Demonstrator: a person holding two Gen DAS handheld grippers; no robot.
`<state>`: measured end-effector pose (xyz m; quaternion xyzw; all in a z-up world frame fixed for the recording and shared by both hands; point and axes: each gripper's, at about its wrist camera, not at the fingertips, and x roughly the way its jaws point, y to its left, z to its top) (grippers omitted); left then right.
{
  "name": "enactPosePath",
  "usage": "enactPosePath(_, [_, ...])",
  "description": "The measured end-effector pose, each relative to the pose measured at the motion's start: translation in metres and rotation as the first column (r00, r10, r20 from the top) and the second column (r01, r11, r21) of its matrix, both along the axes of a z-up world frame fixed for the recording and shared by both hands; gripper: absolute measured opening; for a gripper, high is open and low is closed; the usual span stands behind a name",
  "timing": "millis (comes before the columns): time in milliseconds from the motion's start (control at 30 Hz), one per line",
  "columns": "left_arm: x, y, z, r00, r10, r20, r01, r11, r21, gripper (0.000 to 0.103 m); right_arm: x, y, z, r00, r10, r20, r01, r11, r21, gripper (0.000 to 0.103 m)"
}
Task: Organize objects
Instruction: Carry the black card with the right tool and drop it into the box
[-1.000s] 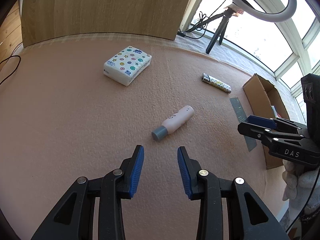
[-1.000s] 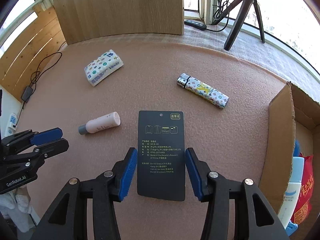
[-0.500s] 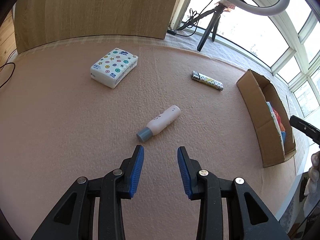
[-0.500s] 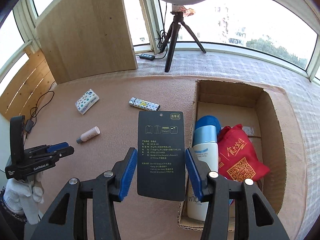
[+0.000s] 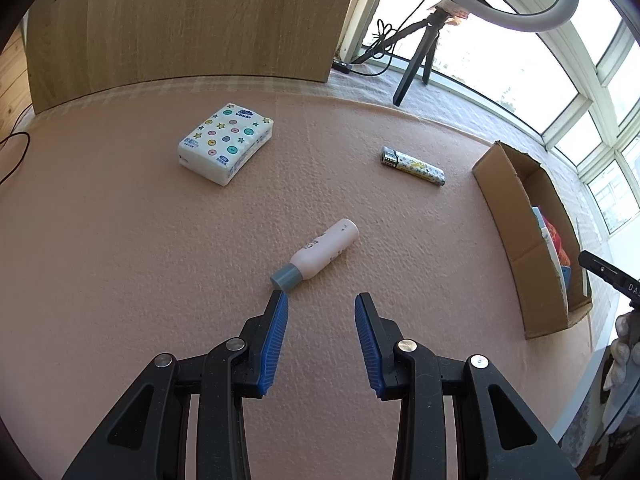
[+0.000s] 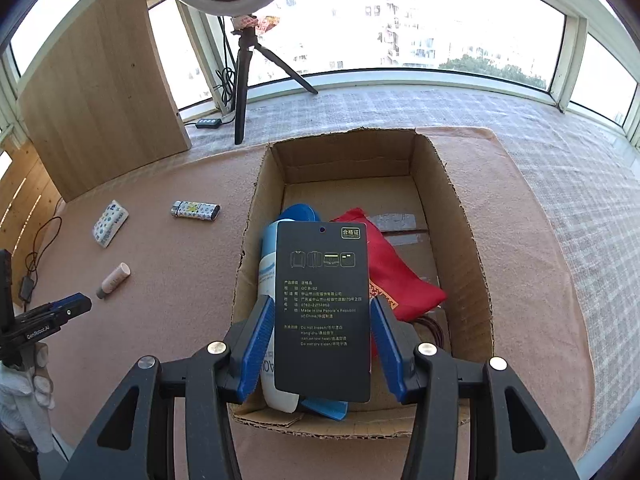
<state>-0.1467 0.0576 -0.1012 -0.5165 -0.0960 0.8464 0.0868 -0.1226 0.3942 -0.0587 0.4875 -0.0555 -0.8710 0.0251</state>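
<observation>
Card over the box, three things left out.
The right gripper (image 6: 322, 334) holds a black card (image 6: 322, 308) above the cardboard box (image 6: 460, 216); the left gripper (image 5: 320, 334) gapes empty near the bottle (image 5: 326, 250); tissue pack (image 5: 226, 142) and lighter (image 5: 414, 166) wait on the table (image 5: 120, 240).

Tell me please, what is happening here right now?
A person is tidying loose items into a cardboard box. The right gripper holds a black tag above the box. The left gripper is open and empty near a pink bottle. A tissue pack and lighter lie outside the box.
</observation>
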Motion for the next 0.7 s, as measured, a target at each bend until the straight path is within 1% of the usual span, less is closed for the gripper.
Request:
enactPosePath(200, [0.0, -0.001, 0.0, 1.0, 0.0, -0.003, 0.0, 1.0, 0.006, 0.038, 0.001, 0.0, -0.001, 1.0, -0.007, 0.004, 0.007, 1.0, 0.015, 0.046])
enactPosePath(433, [-0.001, -0.005, 0.003, 1.0, 0.019, -0.013, -0.019, 0.999, 0.027, 0.038, 0.002, -0.003, 0.005, 1.0, -0.003, -0.012, 0.002, 1.0, -0.014, 0.046])
enactPosePath(533, [-0.005, -0.006, 0.002, 1.0, 0.022, -0.014, -0.022, 0.999, 0.031, 0.038, 0.003, -0.01, 0.01, 0.999, 0.015, -0.028, -0.016, 0.999, -0.029, 0.046])
enactPosePath(700, [-0.013, -0.008, 0.004, 0.999, 0.035, -0.025, -0.034, 0.999, 0.03, 0.038, -0.009, -0.03, 0.02, 0.997, 0.07, -0.045, -0.073, 0.995, -0.067, 0.046])
